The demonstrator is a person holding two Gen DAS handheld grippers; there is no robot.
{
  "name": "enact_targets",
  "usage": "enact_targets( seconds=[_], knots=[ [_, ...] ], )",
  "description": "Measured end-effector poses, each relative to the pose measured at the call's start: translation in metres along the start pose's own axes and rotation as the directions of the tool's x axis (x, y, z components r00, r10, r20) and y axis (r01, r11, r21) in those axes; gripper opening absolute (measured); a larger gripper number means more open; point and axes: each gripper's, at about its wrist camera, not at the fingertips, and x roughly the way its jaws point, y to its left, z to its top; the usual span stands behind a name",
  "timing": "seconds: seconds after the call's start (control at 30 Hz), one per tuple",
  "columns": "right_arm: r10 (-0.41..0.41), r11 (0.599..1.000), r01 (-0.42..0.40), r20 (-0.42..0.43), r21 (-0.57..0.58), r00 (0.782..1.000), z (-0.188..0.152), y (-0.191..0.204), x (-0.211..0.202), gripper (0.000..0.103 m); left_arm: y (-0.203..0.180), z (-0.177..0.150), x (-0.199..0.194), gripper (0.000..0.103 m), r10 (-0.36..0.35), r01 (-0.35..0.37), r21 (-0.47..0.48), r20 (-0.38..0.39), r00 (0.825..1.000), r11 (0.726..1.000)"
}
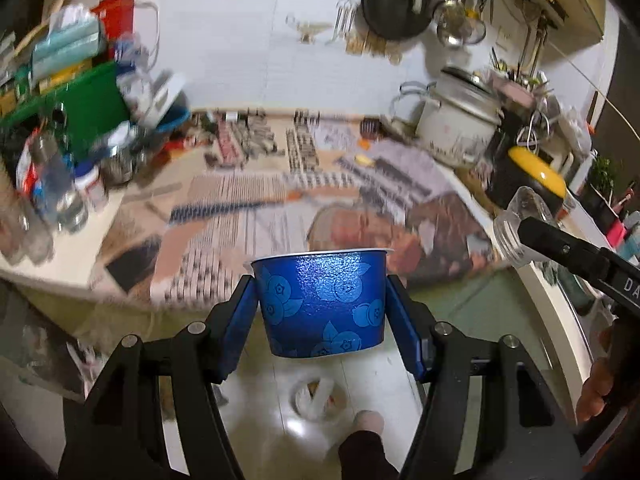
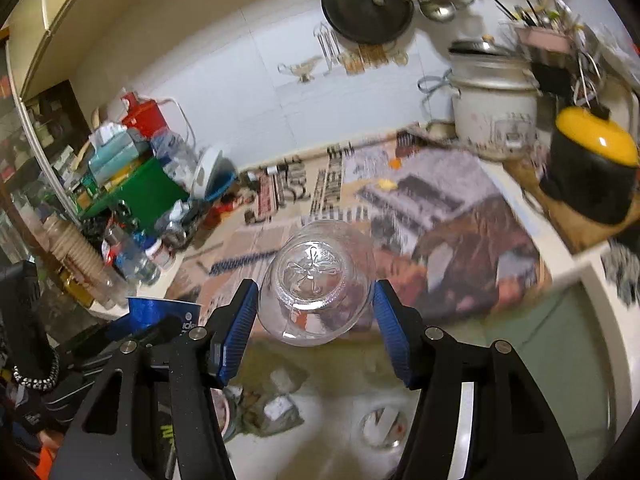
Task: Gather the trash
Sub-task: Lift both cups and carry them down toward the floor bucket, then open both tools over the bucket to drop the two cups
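Rice cooker (image 2: 494,110), hanging pan (image 2: 366,6), green box (image 2: 138,192)

Black tongs (image 1: 320,312), blue ribbed pads (image 2: 240,320), silver screws.

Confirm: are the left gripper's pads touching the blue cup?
Touching. The left wrist view shows both blue pads pressed against the sides of the blue cup, held off the table.

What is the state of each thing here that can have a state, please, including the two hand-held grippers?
Blue cup: upright, held off the counter, over the floor.
Clear plastic bottle: cap off, lying sideways in the grip, base toward the camera.
Left hand-held gripper: shut on the blue cup.
Right hand-held gripper: shut on the clear plastic bottle.
Rice cooker: lid on.
Black pot: yellow lid on.
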Motion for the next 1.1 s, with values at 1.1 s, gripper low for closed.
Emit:
enact_targets(
  seconds=[1.1],
  knots=[
    [-0.067, 0.997, 0.072, -0.382, -0.002, 0.922, -0.286, -0.199, 0.256, 0.056, -0.001, -0.357, 0.373, 0.063, -0.018, -0.057, -0.162, -0.423, 0.906, 0.985]
  ],
)
